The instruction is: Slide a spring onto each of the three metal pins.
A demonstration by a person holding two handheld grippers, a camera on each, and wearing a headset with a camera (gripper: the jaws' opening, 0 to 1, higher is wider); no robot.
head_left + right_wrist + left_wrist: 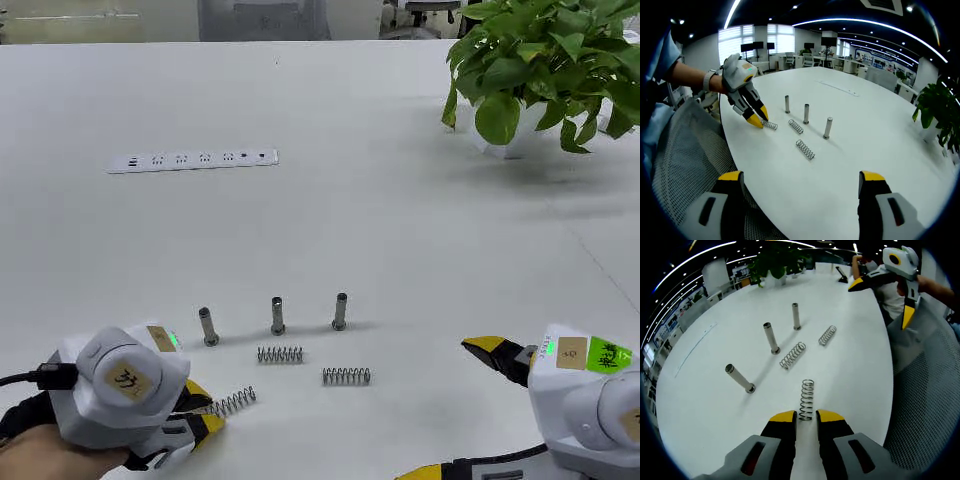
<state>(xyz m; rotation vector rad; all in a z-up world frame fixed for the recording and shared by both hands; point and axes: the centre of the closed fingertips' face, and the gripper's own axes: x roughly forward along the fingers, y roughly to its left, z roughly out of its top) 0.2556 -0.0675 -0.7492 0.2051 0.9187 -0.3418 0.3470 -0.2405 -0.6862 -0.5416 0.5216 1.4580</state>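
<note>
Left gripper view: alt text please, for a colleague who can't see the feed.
The left gripper straddles the near end of a spring lying on the white table; whether its jaws pinch it is unclear. Beyond it stand three bare metal pins with two more springs lying beside them, and the open right gripper shows at upper right.

- My left gripper [208, 410] carries a tan sticker [127, 379] with a handwritten mark I can't make out.
- My right gripper [440, 410] has a tan label [572, 351] and a green label [608, 355] — both too small to read.
</note>
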